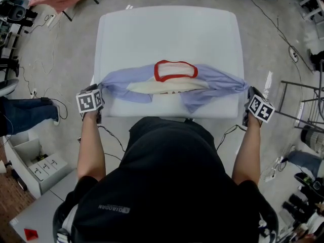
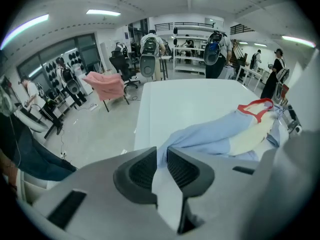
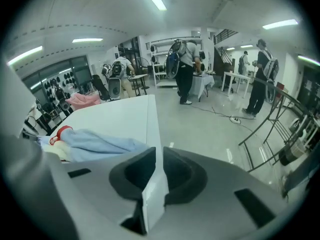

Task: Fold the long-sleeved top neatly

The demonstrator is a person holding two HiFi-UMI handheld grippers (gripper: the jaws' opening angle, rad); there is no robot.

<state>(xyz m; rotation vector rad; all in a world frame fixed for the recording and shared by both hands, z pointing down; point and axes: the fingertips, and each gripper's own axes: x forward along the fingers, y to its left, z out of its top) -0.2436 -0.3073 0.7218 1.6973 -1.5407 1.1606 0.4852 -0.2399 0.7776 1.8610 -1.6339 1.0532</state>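
Your head camera gives the whole layout. The long-sleeved top (image 1: 212, 80), pale blue with a red neckline (image 1: 174, 71) and a cream panel (image 1: 167, 86), lies bunched in a band across the near half of the white table (image 1: 167, 29). Its left sleeve (image 1: 119, 82) and right sleeve (image 1: 225, 80) are drawn out towards the two near corners.

That view hides your jaws behind the marker cubes (image 1: 90, 101), so the grips have to be read from the gripper views. In the left gripper (image 2: 161, 154) view the jaws stand a narrow gap apart. The end of the blue sleeve reaches up to the tips, and bare table shows through the gap lower down, so the pads are not pressing on cloth. In the right gripper (image 3: 159, 151) view you have the same narrow gap with only the table's edge visible through it. The sleeve lies on the table just left of those jaws (near, but not between them).

Those two views also take in the far room, with people wearing backpacks standing at benches and shelves, and a pink garment (image 2: 105, 84) beyond the table's left side. The head camera gives mostly floor and cables around the table.

Your forearms (image 1: 91, 146) run straight ahead on either side of your body. Each hand sits just outside a near corner of the table, and both grippers tip forward and down.
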